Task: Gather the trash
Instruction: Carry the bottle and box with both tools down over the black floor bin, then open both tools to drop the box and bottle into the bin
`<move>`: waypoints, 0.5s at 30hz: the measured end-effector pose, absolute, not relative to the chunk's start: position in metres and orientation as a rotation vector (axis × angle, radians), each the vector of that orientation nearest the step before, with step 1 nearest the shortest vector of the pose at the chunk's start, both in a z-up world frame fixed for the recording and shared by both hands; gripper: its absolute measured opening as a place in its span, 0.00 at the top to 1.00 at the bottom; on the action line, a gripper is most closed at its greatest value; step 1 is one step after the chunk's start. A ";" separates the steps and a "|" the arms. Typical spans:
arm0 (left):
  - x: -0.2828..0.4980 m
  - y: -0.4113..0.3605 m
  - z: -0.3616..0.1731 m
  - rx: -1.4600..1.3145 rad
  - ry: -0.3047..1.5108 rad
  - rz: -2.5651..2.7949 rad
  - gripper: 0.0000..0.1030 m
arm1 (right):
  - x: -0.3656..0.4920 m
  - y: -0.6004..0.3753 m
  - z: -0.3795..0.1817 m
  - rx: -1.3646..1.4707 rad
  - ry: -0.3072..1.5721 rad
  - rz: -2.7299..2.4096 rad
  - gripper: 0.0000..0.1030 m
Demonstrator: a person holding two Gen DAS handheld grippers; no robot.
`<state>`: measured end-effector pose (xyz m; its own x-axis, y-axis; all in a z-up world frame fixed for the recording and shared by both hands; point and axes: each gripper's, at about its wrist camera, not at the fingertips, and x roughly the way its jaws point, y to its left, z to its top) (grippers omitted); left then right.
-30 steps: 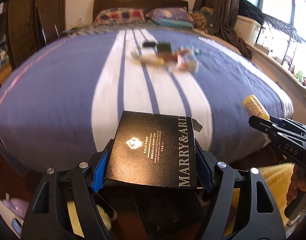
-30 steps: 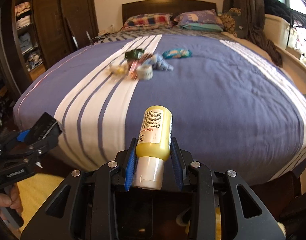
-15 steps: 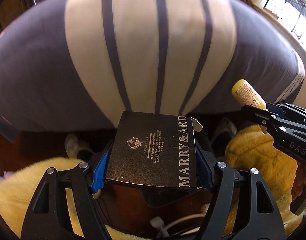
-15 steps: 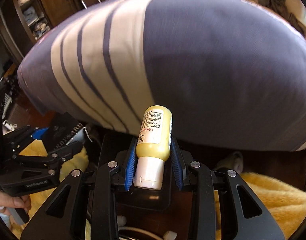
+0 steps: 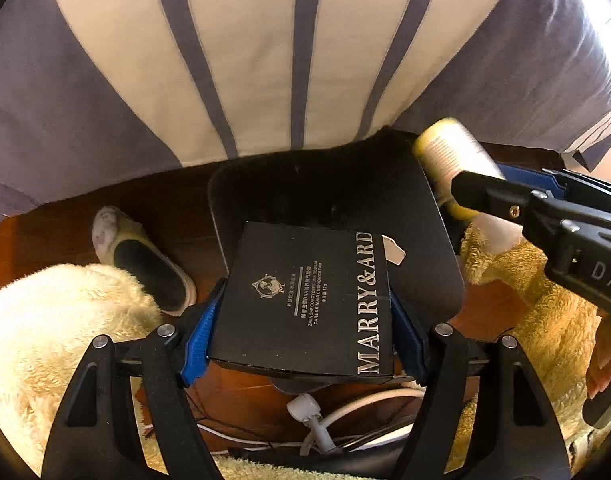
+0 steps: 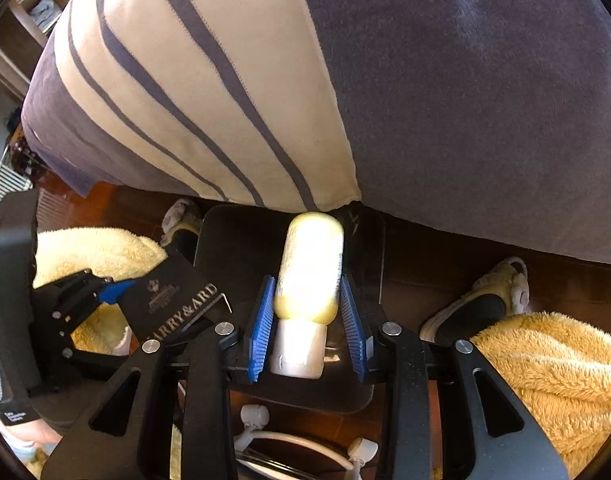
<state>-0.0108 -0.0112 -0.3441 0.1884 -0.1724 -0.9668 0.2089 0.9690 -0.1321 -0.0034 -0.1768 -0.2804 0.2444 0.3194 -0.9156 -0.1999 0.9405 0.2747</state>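
Now: left gripper (image 5: pixel 305 304) grips black box (image 5: pixel 305 300); right gripper (image 6: pixel 307 312) grips yellow bottle (image 6: pixel 309 268)

The black box (image 5: pixel 305 300) reads "MARRY&ARD" along its right edge, with "CARE SKIN AIR CUSHION CREAM" in small print beside its emblem. The yellow bottle's (image 5: pixel 449 152) label is unreadable.

We see the black bin (image 5: pixel 433 216) open from above and free to enter between the hanging bedspread (image 5: pixel 265 60) behind it and our fluffy yellow legs (image 6: pixel 545 364) on both sides, while slippers (image 6: pixel 477 304) and white cables (image 5: pixel 345 408) crowd the floor around it.
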 end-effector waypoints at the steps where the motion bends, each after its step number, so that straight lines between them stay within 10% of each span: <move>1: -0.010 -0.010 -0.347 0.028 1.362 -0.271 0.31 | -0.003 -0.177 -0.279 0.111 1.272 0.357 0.63; 15: -0.005 -0.006 -0.287 0.066 1.203 -0.257 0.11 | 0.001 -0.211 -0.213 0.139 1.084 0.266 0.39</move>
